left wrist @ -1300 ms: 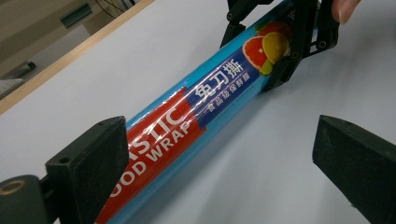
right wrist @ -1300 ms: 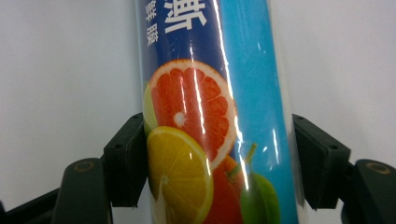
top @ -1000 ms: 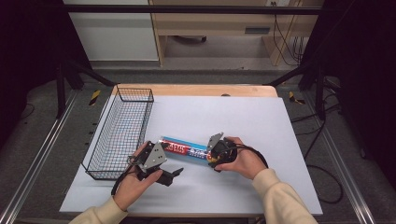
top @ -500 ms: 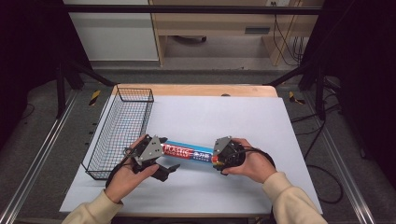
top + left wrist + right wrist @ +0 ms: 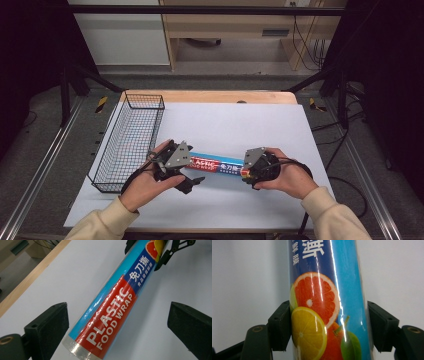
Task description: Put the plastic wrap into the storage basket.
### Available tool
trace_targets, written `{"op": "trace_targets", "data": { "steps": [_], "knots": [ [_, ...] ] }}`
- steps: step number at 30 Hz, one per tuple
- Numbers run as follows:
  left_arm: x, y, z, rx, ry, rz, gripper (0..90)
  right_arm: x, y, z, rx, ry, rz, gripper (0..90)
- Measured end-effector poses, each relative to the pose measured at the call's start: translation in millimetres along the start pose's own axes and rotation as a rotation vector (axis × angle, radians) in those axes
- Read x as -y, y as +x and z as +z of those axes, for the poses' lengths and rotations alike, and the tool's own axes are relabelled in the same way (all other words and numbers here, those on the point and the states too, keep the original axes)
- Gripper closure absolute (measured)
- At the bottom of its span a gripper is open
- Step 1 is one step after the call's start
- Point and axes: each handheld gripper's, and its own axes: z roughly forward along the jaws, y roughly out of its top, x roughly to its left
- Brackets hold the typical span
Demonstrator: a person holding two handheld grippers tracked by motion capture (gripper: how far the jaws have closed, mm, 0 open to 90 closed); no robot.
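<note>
Our right tool (image 5: 246, 170) is clamped on one end of the plastic wrap roll (image 5: 216, 164); our left tool (image 5: 192, 167) stands wide open around the other end, not touching. The roll sits just above the white surface (image 5: 240, 125), near the wire basket (image 5: 131, 142).

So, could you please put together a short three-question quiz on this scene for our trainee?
1. True or false: the right gripper is shut on the plastic wrap roll.
2. How do the left gripper's jaws stand?
A. pressed on the roll
B. open, either side of the roll, with gaps
C. shut on the basket's rim
3. Fill in: the wire basket stands on the person's ____ side of the table.

Key
1. True: both pads press on the roll's fruit-printed end.
2. B
3. left
</note>
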Motion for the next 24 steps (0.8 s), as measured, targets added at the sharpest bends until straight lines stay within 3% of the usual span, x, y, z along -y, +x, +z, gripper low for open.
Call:
{"op": "trace_targets", "data": {
  "steps": [11,24],
  "knots": [
    [-11.9,14.0,12.1,0.03,0.066,0.126,4.1,-12.7,-11.0,-22.8,0.026,0.0,-0.043,30.6],
    [-10.7,16.9,8.0,0.029,0.071,0.159,4.1,-28.8,-13.6,-26.4,0.032,0.022,-0.083,30.6]
  ]
}}
